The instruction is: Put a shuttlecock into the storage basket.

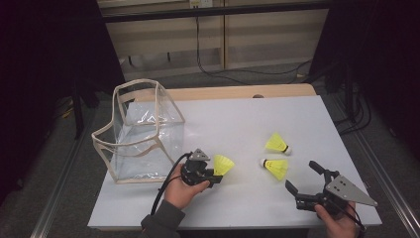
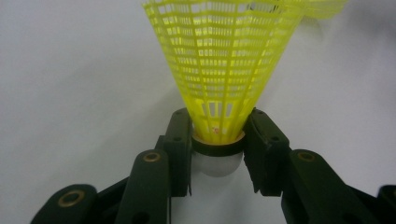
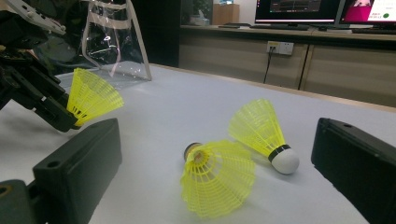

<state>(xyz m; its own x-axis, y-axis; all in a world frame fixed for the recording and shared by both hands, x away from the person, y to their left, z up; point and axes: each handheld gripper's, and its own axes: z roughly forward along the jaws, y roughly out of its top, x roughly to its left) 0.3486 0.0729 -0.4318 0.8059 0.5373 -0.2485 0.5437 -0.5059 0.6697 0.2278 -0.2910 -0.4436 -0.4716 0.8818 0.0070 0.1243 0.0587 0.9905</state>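
Observation:
My left gripper (image 1: pixel 214 176) is shut on the white cork base of a yellow shuttlecock (image 1: pixel 223 164), held just above the white table (image 1: pixel 233 119) with its skirt pointing away. In the left gripper view both pads pinch the cork of this shuttlecock (image 2: pixel 224 70). Two more yellow shuttlecocks lie on the table, one (image 1: pixel 276 143) farther back and one (image 1: pixel 276 168) nearer. My right gripper (image 1: pixel 301 174) stands open at the front right, its jaws pointing at that pair. From the right gripper view (image 3: pixel 217 140) the nearer shuttlecock (image 3: pixel 217 179) and the farther one (image 3: pixel 261 130) lie ahead between the jaws, untouched.
A clear plastic bag with beige trim (image 1: pixel 138 131) stands open at the table's left, just beyond my left gripper (image 3: pixel 63 116). The table's front edge runs close under both hands. Cables cross the floor behind the table.

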